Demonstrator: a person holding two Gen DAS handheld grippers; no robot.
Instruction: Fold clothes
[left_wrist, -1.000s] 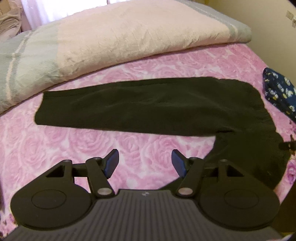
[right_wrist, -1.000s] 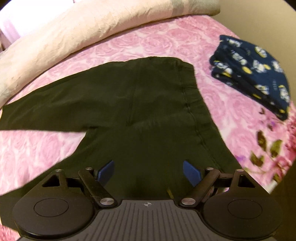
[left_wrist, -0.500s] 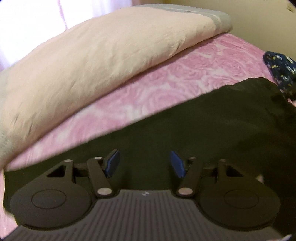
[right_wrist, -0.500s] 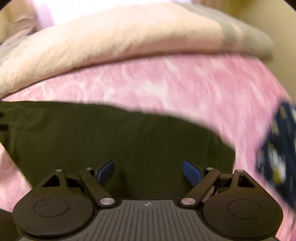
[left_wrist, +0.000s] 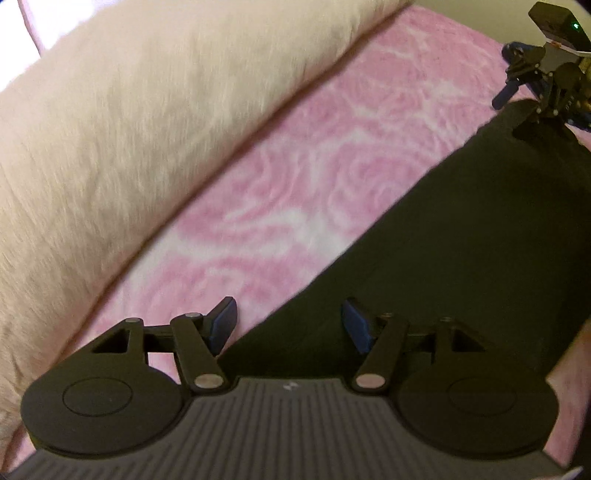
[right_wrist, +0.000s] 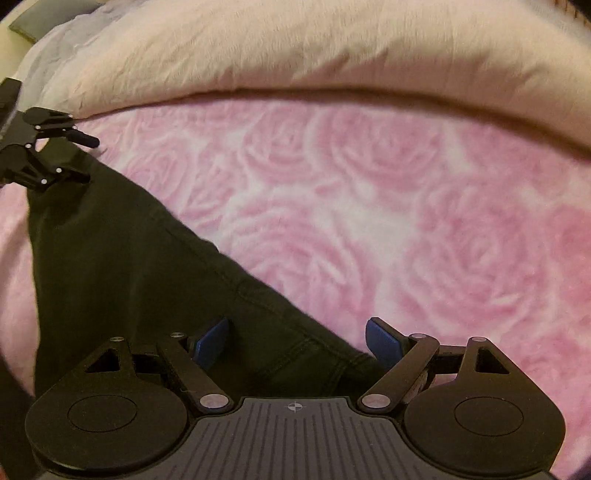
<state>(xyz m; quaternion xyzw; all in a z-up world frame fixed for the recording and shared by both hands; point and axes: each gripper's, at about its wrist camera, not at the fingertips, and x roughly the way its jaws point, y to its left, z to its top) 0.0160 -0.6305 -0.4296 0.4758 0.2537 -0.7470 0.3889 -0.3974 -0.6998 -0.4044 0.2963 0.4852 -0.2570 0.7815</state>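
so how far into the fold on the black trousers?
Done: the black trousers lie spread flat on the pink bedspread, no fold made in what shows. In hand: both tools are open at the far edge; the left gripper straddles it, and the right gripper has the seamed corner between its fingers, neither clamped. Left: grip the edge, fold the trousers over, then fold again.

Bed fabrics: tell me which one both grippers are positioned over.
The dark trousers: their edge lies between the open left gripper and right gripper. The cream duvet lies beyond.
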